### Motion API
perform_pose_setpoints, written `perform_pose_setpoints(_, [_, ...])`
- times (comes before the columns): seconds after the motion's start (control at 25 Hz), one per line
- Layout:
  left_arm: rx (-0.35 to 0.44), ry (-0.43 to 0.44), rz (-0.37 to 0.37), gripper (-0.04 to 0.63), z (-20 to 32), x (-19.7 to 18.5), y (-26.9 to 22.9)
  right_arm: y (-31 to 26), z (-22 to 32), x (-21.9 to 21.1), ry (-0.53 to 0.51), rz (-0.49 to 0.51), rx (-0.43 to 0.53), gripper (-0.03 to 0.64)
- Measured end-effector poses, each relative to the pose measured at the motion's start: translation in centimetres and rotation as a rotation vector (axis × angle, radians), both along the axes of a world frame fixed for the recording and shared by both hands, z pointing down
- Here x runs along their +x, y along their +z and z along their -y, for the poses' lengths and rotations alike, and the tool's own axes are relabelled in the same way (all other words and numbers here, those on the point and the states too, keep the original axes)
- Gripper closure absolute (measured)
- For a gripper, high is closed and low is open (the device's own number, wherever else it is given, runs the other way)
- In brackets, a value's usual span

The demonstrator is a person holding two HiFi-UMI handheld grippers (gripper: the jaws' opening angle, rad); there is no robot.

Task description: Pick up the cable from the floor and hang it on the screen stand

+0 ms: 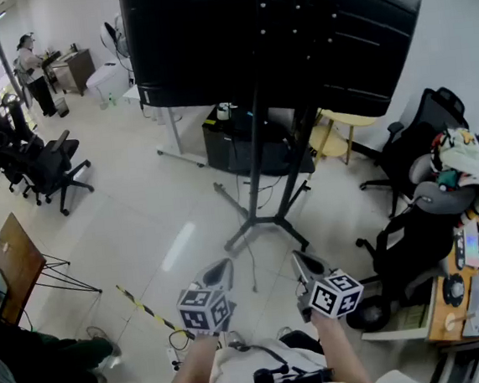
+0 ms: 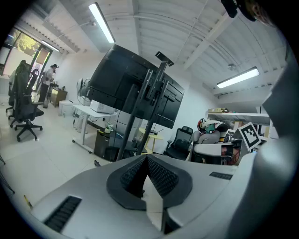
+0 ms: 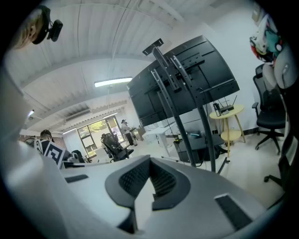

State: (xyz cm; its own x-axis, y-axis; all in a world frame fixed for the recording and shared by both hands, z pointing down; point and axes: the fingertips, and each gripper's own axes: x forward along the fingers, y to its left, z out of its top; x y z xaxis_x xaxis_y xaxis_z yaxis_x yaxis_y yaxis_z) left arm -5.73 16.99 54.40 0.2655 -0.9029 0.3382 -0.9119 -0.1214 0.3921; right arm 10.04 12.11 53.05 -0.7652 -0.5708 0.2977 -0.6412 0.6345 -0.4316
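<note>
Pointing toward the screen stand [image 1: 258, 173], the left gripper [image 1: 217, 274] and right gripper [image 1: 307, 267] both have their jaws pressed fully together, with nothing between them. A thin dark cable [image 1: 253, 276] lies on the floor between the two sets of jaws, just ahead of them; its ends are hard to trace. The screen [image 1: 209, 46] beyond is cut off at the top.

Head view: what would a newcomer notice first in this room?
The big black screen on its stand fills the top middle. Below it, near the bottom edge, the left gripper and right gripper point toward the stand, jaws shut and empty. Black office chairs stand at the left.
</note>
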Motion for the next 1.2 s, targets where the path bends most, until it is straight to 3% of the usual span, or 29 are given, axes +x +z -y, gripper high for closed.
perform_pose_setpoints(0.28, [-0.002, -0.017, 0.015, 0.594, 0.4, 0.1, 0.1, -0.9, 0.9, 0.4, -0.010, 0.031, 0.047, 0.617])
perform_pose_setpoints(0.44, [-0.011, -0.050, 0.024, 0.594, 0.0, 0.9, 0.1, -0.8, 0.8, 1.1, -0.068, 0.081, 0.034, 0.617])
perform_pose_setpoints(0.8, [-0.023, -0.134, 0.042, 0.594, -0.1, 6.5, 0.4, -0.2, 2.4, 6.9, -0.139, 0.093, 0.022, 0.617])
perform_pose_setpoints(1.2, [-0.046, -0.173, 0.066, 0.594, 0.5, 12.0, 1.6, 3.2, 3.1, 13.1, -0.152, 0.083, -0.046, 0.617])
